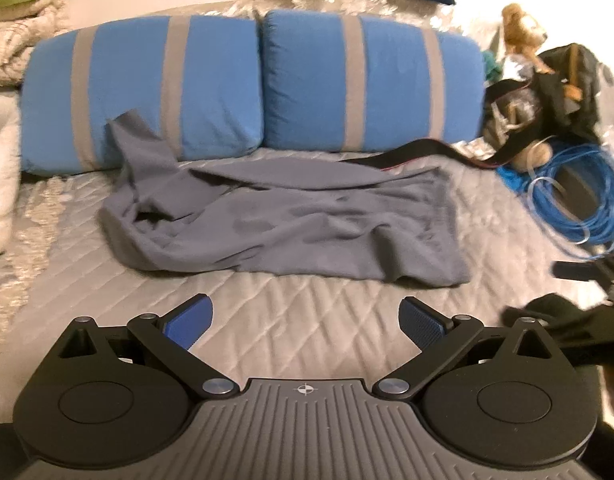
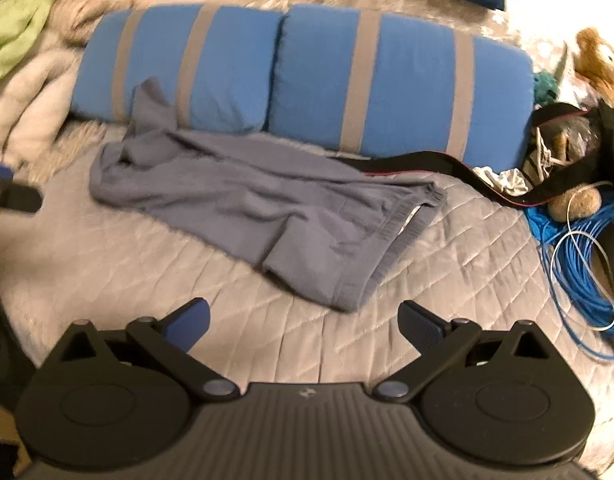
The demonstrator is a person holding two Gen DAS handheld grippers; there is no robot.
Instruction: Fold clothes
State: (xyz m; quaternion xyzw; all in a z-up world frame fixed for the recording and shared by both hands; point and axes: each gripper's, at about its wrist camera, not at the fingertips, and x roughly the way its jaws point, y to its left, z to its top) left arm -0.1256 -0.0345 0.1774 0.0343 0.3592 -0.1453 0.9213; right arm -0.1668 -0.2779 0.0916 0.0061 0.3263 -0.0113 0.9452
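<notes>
Now: grey garment (image 1: 283,228) crumpled on quilted bed (image 1: 267,320), nothing gripped.
Left gripper (image 1: 305,322) and right gripper (image 2: 303,322) jaws wide apart, hovering short of garment; far end draped against blue pillows (image 1: 251,80).

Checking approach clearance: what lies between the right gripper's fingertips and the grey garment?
Only bare quilted bedspread, as the right wrist view shows. The right gripper, open, sits just short of the grey garment.

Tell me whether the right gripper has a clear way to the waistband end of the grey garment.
Probably yes: the right gripper is open, with only bare quilt before the grey garment.
</notes>
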